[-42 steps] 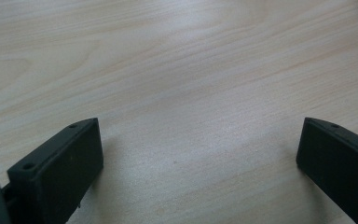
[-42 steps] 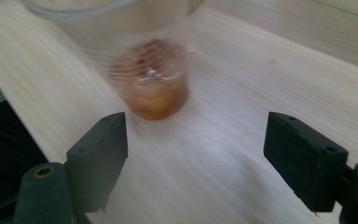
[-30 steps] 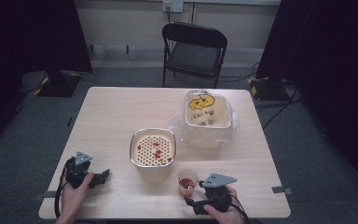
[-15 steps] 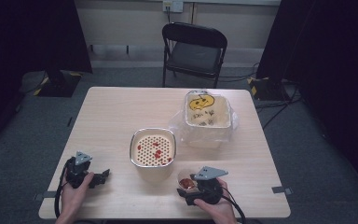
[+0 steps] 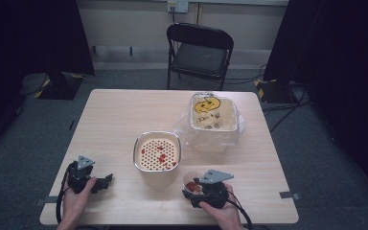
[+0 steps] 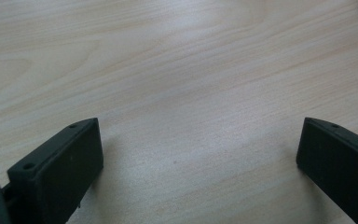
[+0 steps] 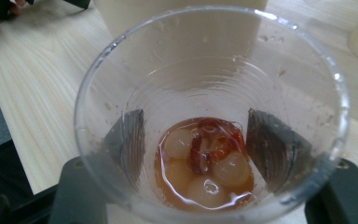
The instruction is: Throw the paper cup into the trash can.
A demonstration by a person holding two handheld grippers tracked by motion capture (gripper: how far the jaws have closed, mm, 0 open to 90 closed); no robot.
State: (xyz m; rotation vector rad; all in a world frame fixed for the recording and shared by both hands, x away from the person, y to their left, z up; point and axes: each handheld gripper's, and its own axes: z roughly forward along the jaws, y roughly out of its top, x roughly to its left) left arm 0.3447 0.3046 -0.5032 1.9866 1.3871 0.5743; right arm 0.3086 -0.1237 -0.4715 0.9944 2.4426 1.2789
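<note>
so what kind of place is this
Probably a recording studio or lab, not a kitchen: black curtains hang around a lone wooden table, with a folding chair and floor cables behind.

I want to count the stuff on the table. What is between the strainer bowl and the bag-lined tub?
Nothing. In the high view, bare table separates the strainer bowl from the bag-lined tub, apart from the tub's crumpled plastic edge.

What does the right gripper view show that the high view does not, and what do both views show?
The right gripper view alone reveals the pale round pieces in reddish liquid at the cup's bottom, with black jaws pressing its sides. The high view alone gives the strainer bowl, the bag-lined bin and the folding chair. Both show the clear plastic cup and the wooden table.
</note>
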